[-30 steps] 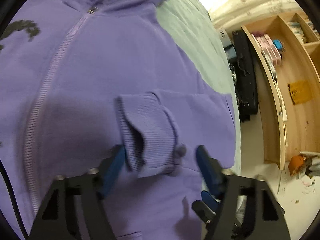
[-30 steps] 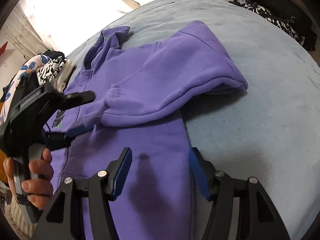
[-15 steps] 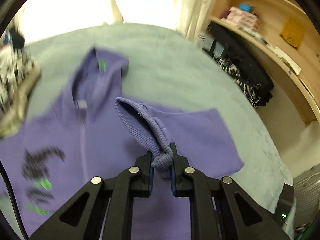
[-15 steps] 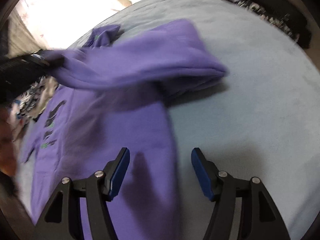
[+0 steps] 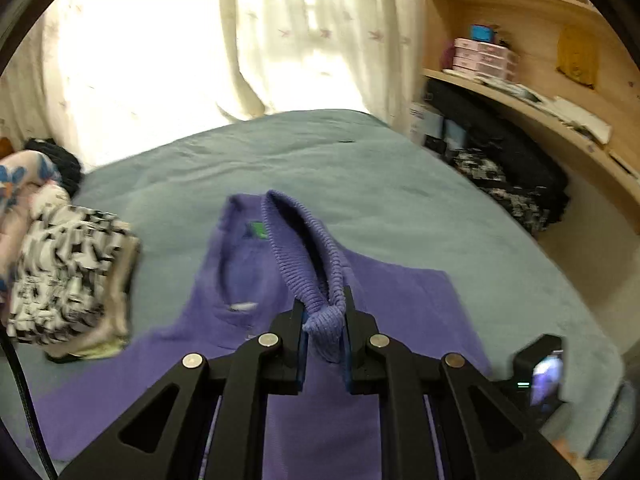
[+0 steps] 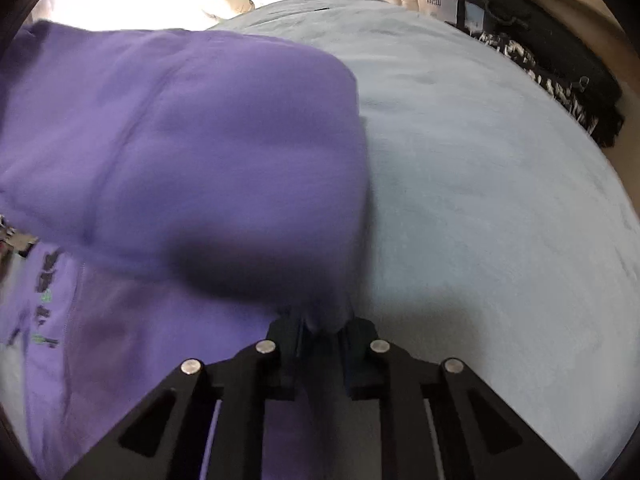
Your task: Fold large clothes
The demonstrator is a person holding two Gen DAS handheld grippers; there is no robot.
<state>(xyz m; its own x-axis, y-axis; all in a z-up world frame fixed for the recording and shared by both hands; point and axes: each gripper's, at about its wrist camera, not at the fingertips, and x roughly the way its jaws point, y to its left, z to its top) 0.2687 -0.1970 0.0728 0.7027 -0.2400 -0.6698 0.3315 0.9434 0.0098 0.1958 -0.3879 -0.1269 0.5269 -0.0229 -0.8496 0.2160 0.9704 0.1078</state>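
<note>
A purple zip hoodie (image 5: 400,300) lies spread on a grey-green bed (image 5: 360,168). My left gripper (image 5: 323,312) is shut on the ribbed cuff (image 5: 304,248) of its sleeve and holds it raised above the hoodie's body, with the collar and green label behind it. In the right wrist view the lifted sleeve (image 6: 200,140) hangs across the hoodie's body (image 6: 140,340), which carries a dark print at the left. The jaws of my right gripper (image 6: 320,322) are closing, and a bunch of the purple fabric at the garment's right edge is pinched between them.
A folded pile of black-and-white patterned clothes (image 5: 68,272) sits on the bed's left side. Wooden shelves (image 5: 520,92) and black bags (image 5: 512,168) line the right. Bright curtains (image 5: 280,40) hang behind. Bare bed surface (image 6: 480,200) stretches to the right of the hoodie.
My left gripper shut on the cuff and lifted it high off the hoodie, rolling upright. My right gripper slid to the hoodie's right edge and closed on the fabric.
</note>
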